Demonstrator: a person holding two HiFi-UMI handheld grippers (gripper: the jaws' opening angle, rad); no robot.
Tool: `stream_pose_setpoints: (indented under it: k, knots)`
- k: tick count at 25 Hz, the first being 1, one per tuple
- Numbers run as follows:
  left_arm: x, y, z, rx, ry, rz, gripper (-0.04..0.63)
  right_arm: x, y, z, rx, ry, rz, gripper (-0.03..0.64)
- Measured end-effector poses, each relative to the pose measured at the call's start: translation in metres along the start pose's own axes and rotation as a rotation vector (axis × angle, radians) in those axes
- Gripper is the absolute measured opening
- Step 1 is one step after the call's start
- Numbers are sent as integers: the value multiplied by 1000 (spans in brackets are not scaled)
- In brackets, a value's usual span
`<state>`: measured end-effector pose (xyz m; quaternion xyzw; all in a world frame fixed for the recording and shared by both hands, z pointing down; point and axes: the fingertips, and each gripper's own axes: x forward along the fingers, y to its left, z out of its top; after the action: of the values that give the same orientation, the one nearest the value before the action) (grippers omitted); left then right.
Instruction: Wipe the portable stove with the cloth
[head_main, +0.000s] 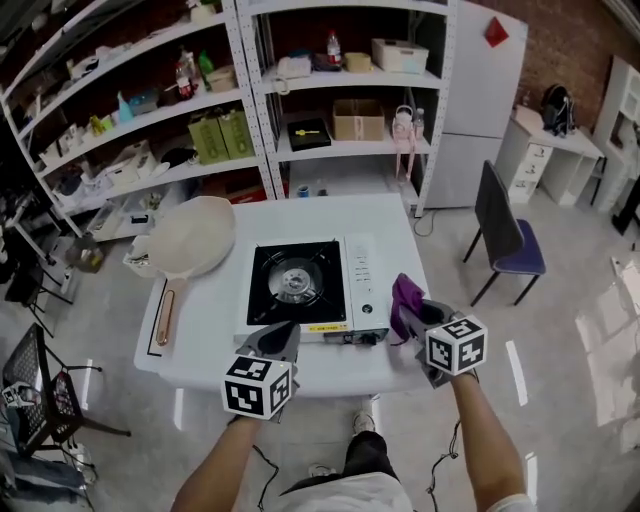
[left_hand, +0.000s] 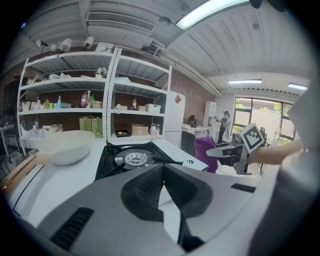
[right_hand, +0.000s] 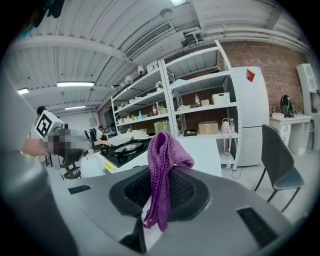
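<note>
**A:** Where do we have the purple knitted cloth (right_hand: 161, 160)?

**B:** It is pinched in our right gripper (head_main: 408, 320). The jaws are clamped on it. The upper end rises above the pads and folds over, and the lower end hangs below them.

**A:** And where is that against the white portable gas stove (head_main: 358, 285)?

**B:** In the head view we hold the cloth just off the stove's right side, near the front right corner of the white table (head_main: 200, 335). We cannot tell whether the cloth touches the stove.

**A:** What about our left gripper (head_main: 280, 338)?

**B:** Its jaws are pressed together with nothing between them. It is at the stove's front edge, on the left.

**A:** How does the stove lie?

**B:** It is flat in the middle of the table, with the black burner side on the left and the white panel on the right.

**A:** What else do we see?

**B:** A cream frying pan with a wooden handle (head_main: 190, 238) lies left of the stove and apart from it, with the handle pointing towards us. Behind the table are white metal shelves (head_main: 250, 100) holding boxes and bottles. A dark chair with a purple seat (head_main: 510, 240) stands on the floor to the right.
</note>
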<state>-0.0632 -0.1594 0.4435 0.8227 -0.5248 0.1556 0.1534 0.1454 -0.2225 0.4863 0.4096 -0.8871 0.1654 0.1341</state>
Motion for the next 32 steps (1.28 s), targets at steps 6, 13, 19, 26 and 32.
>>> stream_pose_setpoints:
  k: [6, 13, 19, 26, 32]
  knots:
    - [15, 25, 24, -4, -28, 31, 6, 21, -39, 46, -87, 17, -17, 63]
    - [47, 74, 52, -24, -37, 117, 6, 96, -84, 101, -183, 69, 44, 63]
    - [65, 114, 64, -51, -26, 204, 6, 174, -109, 124, -264, 164, 135, 63]
    - [59, 151, 61, -93, -19, 319, 6, 237, -88, 109, -255, 346, 352, 64]
    - [46, 174, 55, -119, -24, 371, 6, 258, -57, 90, -229, 476, 485, 64]
